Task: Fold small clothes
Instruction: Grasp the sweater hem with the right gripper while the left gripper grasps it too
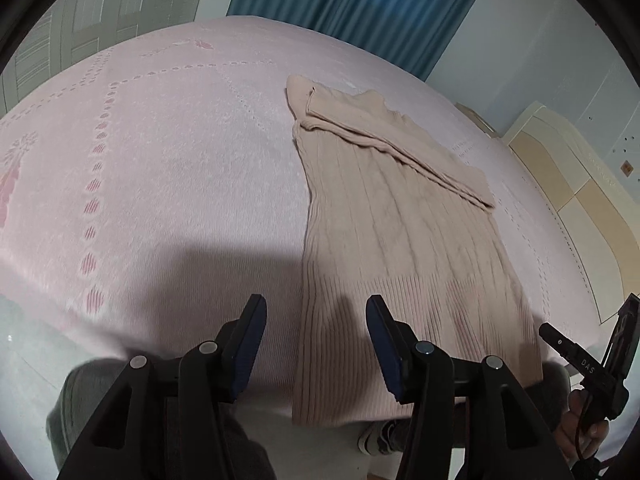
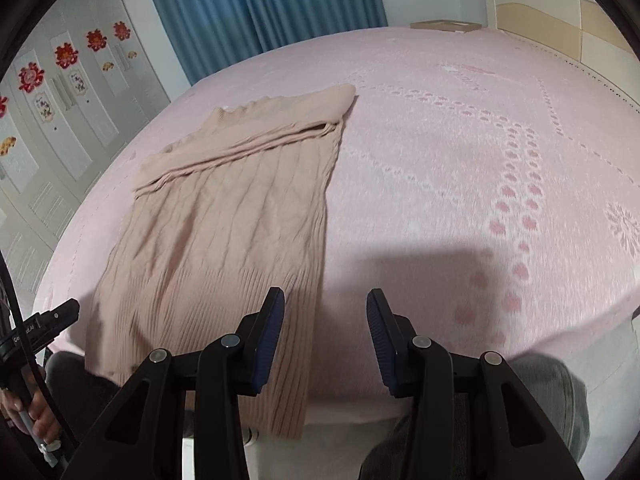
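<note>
- Sweater [image 1: 404, 240]: beige ribbed and cable knit, lying flat on the bed, folded narrow, hem end hanging over the near edge. Sleeve [image 1: 400, 140] lying folded slantwise across the upper part. Neck end lying farthest from the cameras.
- Left gripper [image 1: 316, 344]: black frame, blue ribbed pads, hovering above the near bed edge. Jaws standing apart, gripping nothing. Right finger [image 1: 386, 344] showing over the sweater's hem end, left finger [image 1: 248, 344] over bare cover just beside the sweater. Contact with the knit: cannot tell.
- Right gripper [image 2: 326, 340]: same build, hovering above the near bed edge. Jaws standing apart, gripping nothing. Left finger [image 2: 268, 340] overlapping the sweater's right edge in its own view, right finger [image 2: 384, 340] over bare cover.
- Bed [image 1: 160, 160]: pink cover with dotted rows and flower pattern, bearing the sweater. Shadows falling across the near part.
- Curtain [image 1: 360, 8]: blue, pleated, hanging behind the bed.
- Wardrobe [image 2: 60, 112]: pale doors carrying red flower stickers, standing left of the curtain in the right wrist view.
- Headboard [image 1: 560, 168]: cream and tan panels, standing at the bed's right in the left wrist view.
- Person: grey trouser legs [image 2: 552, 400] and a shoe [image 1: 376, 440] showing below the bed edge.
</note>
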A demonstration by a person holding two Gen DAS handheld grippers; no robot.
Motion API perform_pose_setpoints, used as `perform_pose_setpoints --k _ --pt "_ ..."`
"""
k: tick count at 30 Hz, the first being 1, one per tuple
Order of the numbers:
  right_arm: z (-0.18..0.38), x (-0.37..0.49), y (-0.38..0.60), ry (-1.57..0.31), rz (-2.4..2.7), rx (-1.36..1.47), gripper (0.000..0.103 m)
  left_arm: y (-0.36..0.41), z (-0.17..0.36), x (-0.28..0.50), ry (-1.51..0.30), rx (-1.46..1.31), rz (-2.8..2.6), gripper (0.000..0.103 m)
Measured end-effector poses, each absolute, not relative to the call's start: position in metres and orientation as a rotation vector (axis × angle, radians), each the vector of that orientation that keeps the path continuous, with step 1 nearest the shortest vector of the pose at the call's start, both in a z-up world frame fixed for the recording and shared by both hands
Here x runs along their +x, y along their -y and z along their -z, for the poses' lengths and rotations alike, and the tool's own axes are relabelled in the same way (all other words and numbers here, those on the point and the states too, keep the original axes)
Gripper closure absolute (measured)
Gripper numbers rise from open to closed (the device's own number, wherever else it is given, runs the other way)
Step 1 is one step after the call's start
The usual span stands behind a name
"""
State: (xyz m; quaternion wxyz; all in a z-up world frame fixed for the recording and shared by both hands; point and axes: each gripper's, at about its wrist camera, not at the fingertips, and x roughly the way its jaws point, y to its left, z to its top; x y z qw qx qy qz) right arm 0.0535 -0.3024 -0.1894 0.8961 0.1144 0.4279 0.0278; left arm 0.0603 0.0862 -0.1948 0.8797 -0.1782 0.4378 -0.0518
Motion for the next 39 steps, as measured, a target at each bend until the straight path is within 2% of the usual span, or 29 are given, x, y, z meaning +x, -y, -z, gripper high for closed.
perform_pose_setpoints --k 11,18,19,21,22,23,25,26,32,39 --pt "0.202 0.046 0.292 -0.937 -0.084 0.217 0.067 -0.069 0.211 0.069 -0.992 -0.364 0.123 0.054" --pt "0.210 0.054 0.282 -0.952 -0.070 0.161 0.069 -0.059 0.211 0.074 -0.968 -0.303 0.095 0.055" --pt "0.210 0.055 0.282 -0.949 -0.070 0.159 0.069 -0.058 0.211 0.075 -0.968 -0.294 0.091 0.056" --pt "0.211 0.056 0.281 -0.948 -0.075 0.156 0.070 -0.058 0.211 0.076 -0.966 -0.289 0.093 0.080" --pt "0.211 0.057 0.281 -0.949 -0.082 0.156 0.076 -0.057 0.212 0.077 -0.973 -0.289 0.094 0.085" --pt "0.211 0.058 0.280 -0.951 -0.100 0.160 0.088 -0.059 0.213 0.078 -0.973 -0.303 0.104 0.093" --pt "0.211 0.057 0.279 -0.946 -0.124 0.167 0.097 -0.066 0.211 0.077 -0.955 -0.354 0.122 0.094" --pt "0.209 0.055 0.279 -0.927 -0.108 0.158 0.098 -0.073 0.209 0.076 -0.934 -0.386 0.119 0.094" --pt "0.191 0.040 0.304 -0.831 -0.044 0.237 0.098 -0.112 0.212 0.068 -0.909 -0.562 0.094 0.096" --pt "0.205 0.051 0.293 -0.944 -0.035 0.184 0.097 -0.105 0.222 0.071 -0.992 -0.554 0.130 0.094"
